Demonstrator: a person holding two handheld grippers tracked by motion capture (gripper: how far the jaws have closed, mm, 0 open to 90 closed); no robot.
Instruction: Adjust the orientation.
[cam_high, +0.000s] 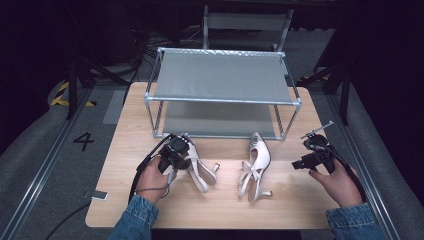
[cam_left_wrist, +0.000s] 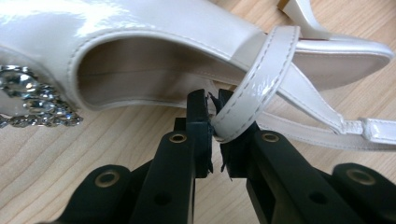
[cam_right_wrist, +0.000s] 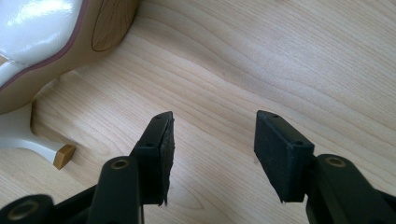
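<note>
As the high view showed it, two white slingback shoes lay on the table (cam_high: 125, 200) before one two-shelf rack (cam_high: 222, 80): the left shoe (cam_high: 200, 167) under the left gripper (cam_high: 172, 152), the right shoe (cam_high: 256, 162) well apart from the right gripper (cam_high: 312, 155). In the left gripper view, the jaws pinched that shoe's strap (cam_left_wrist: 261, 79) beside its one crystal buckle (cam_left_wrist: 32, 98). In the right gripper view, the jaws stood spread over bare wood.

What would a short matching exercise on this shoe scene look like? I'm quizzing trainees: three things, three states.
Things:
1. left gripper
2. right gripper
3. right shoe

States:
A. jaws apart over bare wood
B. lying on its side, untouched
C. shut on the left shoe's strap

Pairs: 1-C, 2-A, 3-B
</note>
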